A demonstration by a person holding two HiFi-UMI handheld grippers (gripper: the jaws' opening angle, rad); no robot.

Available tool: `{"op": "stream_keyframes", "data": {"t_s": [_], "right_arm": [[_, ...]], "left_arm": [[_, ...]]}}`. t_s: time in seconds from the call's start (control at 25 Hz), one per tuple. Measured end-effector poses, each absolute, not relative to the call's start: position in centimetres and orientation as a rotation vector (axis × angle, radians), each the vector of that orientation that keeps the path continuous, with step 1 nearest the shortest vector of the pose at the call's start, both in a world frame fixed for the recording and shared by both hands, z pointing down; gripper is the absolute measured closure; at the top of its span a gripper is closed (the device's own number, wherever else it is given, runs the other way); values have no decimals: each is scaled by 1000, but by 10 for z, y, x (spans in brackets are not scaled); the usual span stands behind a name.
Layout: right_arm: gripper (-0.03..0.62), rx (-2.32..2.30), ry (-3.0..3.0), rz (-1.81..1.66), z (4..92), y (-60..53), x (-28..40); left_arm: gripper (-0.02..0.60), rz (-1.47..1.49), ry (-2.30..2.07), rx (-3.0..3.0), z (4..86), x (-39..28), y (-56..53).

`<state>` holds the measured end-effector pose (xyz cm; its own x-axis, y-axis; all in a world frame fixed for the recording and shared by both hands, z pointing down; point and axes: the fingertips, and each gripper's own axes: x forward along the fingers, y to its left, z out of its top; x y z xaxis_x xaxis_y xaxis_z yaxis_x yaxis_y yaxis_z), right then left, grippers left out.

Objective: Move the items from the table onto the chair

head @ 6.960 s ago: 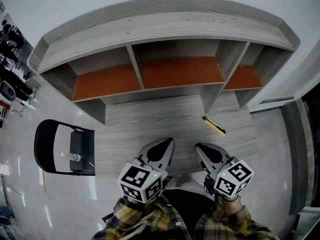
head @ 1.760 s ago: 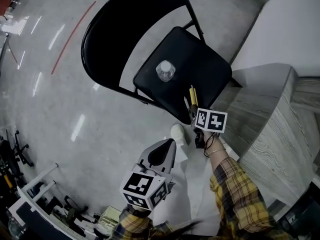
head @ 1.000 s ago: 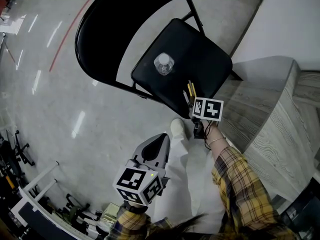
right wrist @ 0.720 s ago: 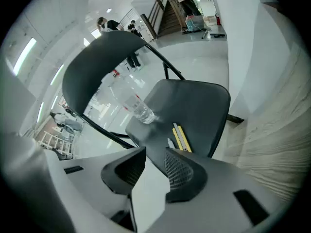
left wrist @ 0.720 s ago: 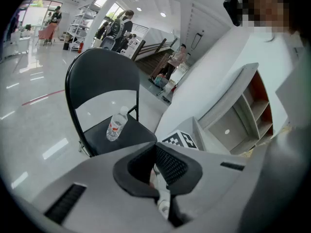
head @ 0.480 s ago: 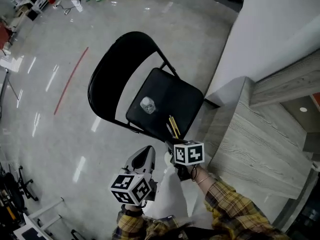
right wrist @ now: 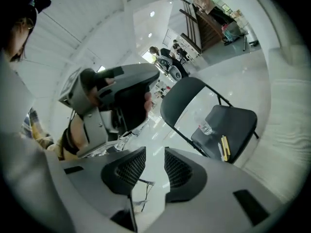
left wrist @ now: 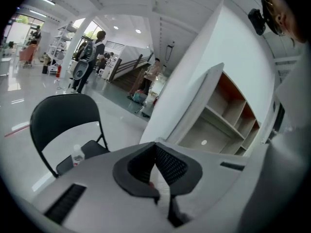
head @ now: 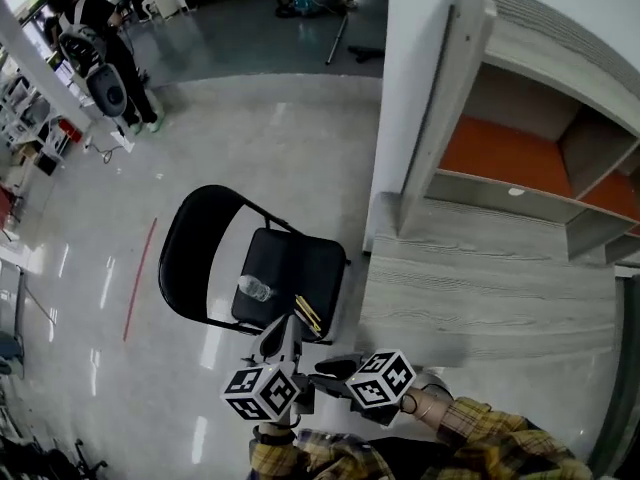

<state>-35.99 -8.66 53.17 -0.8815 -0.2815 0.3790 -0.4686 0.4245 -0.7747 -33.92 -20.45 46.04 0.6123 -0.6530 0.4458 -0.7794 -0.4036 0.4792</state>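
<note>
One black folding chair (head: 300, 268) stood beside one grey table (head: 480, 303). On its seat lay two items: one clear bottle (head: 253, 288) (upright, white-capped) and one slim yellow cutter (head: 306, 314) near the seat's edge. Of the two grippers, the left gripper (left wrist: 155, 145) had its jaws together and empty, while the right gripper (right wrist: 154, 154) gaped, holding nothing.

A small clear bottle (head: 254, 288) stood upright on the seat of the black folding chair (head: 318, 266), a yellow utility knife (head: 306, 313) lying flat near it.
</note>
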Motion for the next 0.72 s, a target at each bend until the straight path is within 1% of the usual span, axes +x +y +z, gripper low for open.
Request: {"op": "stream_keyframes", "data": {"t_s": [0.16, 0.48, 0.64, 0.72], "right_arm": [[467, 874, -2527, 1398, 492, -57, -248], [467, 1422, -2548, 1280, 435, 15, -11], [468, 1646, -2539, 1172, 409, 52, 81], [498, 1728, -2535, 1102, 396, 66, 114]], "left_arm": [[578, 251, -962, 2309, 419, -236, -178], [578, 256, -683, 2474, 378, -35, -90], [578, 279, -550, 2517, 369, 44, -40], [578, 292, -478, 2533, 366, 72, -20]]}}
